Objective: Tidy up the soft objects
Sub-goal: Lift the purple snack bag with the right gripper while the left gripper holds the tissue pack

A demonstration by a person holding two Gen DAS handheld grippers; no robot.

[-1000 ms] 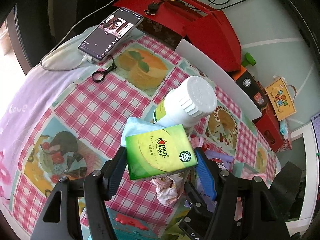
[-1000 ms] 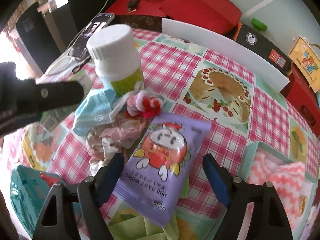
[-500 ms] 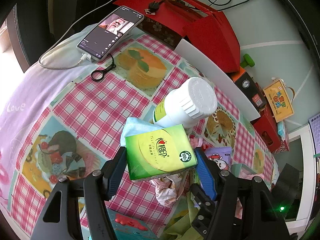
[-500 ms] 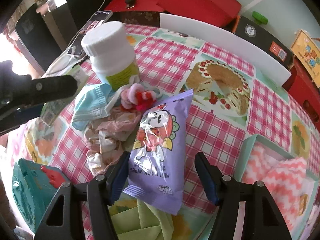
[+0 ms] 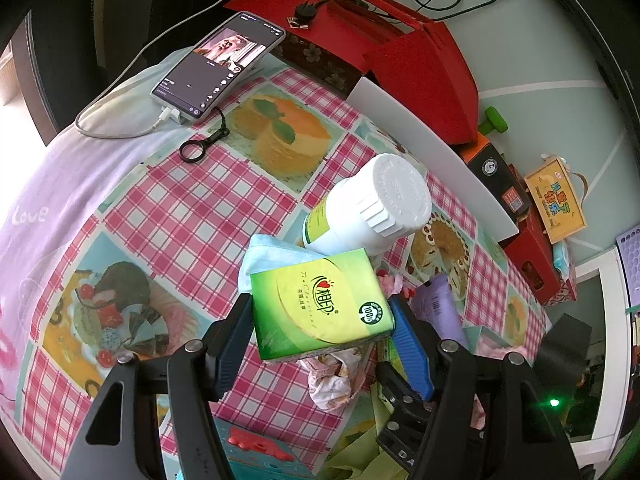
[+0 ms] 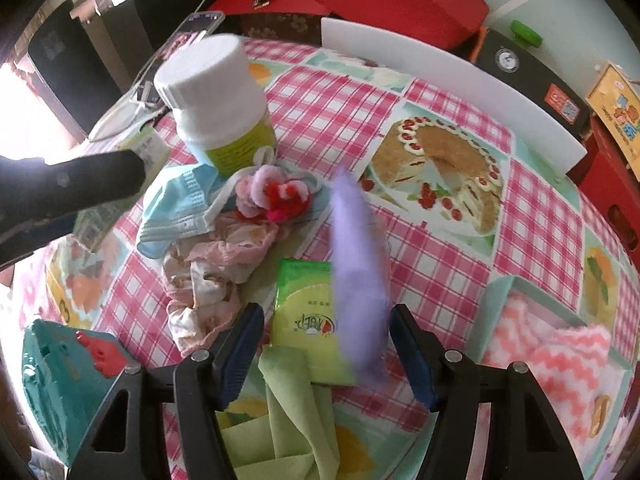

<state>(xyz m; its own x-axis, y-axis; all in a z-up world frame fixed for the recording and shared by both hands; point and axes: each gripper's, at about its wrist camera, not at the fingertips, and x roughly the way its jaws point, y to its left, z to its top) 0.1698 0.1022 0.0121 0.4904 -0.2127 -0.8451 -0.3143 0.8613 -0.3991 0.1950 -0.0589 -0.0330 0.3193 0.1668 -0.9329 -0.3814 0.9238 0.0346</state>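
My left gripper (image 5: 322,330) is shut on a green tissue pack (image 5: 320,310) and holds it above the table. My right gripper (image 6: 326,336) has its jaws wide apart, and the purple baby wipes pack (image 6: 358,276) stands blurred and on edge between them, near the right finger. A second green tissue pack (image 6: 310,320) lies flat on the table under it. A blue face mask (image 6: 180,210), a pink and red hair tie (image 6: 272,196) and a crumpled pink cloth (image 6: 212,276) lie in a heap by a white-capped bottle (image 6: 218,104). A green cloth (image 6: 288,420) lies nearest.
A teal box (image 6: 60,388) stands at the near left. A box with a pink zigzag towel (image 6: 548,344) sits at the right. A phone (image 5: 220,64) with its cable lies at the far left. Red boxes (image 5: 400,32) and a white board (image 6: 448,76) line the back.
The purple wipes pack has tipped up from lying flat onto its edge and is blurred with motion, uncovering the green tissue pack beneath. The left gripper holds its tissue pack as before.
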